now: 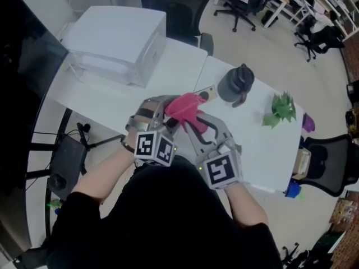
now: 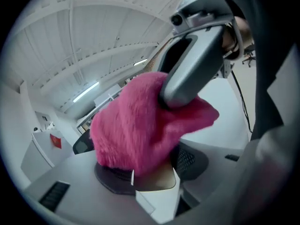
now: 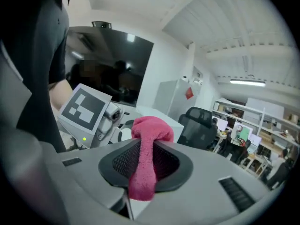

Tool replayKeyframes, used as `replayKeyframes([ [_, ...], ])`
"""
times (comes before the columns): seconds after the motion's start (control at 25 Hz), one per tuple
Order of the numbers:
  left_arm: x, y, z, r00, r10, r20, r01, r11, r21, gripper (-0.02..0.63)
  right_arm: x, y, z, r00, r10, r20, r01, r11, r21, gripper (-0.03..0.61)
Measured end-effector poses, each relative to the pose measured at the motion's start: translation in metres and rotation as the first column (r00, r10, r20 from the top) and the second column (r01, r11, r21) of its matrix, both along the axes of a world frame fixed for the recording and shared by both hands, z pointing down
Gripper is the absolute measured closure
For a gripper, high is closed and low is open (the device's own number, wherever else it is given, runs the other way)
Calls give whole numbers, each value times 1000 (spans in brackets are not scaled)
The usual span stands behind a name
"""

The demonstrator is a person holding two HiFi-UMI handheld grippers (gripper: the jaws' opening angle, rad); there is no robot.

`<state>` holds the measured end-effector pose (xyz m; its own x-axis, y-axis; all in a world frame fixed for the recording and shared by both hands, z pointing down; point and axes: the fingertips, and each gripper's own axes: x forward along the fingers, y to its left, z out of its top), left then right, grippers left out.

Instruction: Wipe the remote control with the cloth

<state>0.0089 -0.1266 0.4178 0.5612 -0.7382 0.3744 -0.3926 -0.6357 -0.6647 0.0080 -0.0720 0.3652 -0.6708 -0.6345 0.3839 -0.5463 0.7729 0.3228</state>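
Risk: cloth (image 3: 146, 146) is only a thin fold pinched tight in R gripper (image 3: 144, 170), so a hard rub could pull it out. Remote (image 1: 205, 94), mostly under cloth, looks clamped at its near end by L gripper (image 1: 168, 109); sideways push may twist it loose and drop it on table (image 1: 126, 102). Pose: both hands up over near table edge, grippers side by side, aimed far and a bit down, tips meeting at cloth.

I record bare tabletop (image 1: 112, 102) at near left, bounded behind by the white box (image 1: 118, 41). The dark jug (image 1: 235, 84) obstructs the centre; the green plant (image 1: 280, 110) the right. Pink cloth (image 3: 150, 130) fills the jaws of the right gripper (image 3: 144, 165).
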Motion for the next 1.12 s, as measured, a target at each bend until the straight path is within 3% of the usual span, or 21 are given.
replayKeyframes([
  [0.16,5,4,-13,997,38,62,-44,993,105,403,-24,1,1,993,-66,-102,64,998,-24,502],
  [0.36,3,13,-23,993,72,92,-90,975,203,403,-25,-1,0,981,-69,-179,68,998,-10,505],
  [0.68,-1,20,-32,994,93,50,-102,965,240,403,-14,-4,-7,983,-31,-183,36,999,22,506],
  [1.12,-3,27,-36,994,109,29,-113,959,258,403,38,-24,-18,982,114,-152,-104,992,66,506],
])
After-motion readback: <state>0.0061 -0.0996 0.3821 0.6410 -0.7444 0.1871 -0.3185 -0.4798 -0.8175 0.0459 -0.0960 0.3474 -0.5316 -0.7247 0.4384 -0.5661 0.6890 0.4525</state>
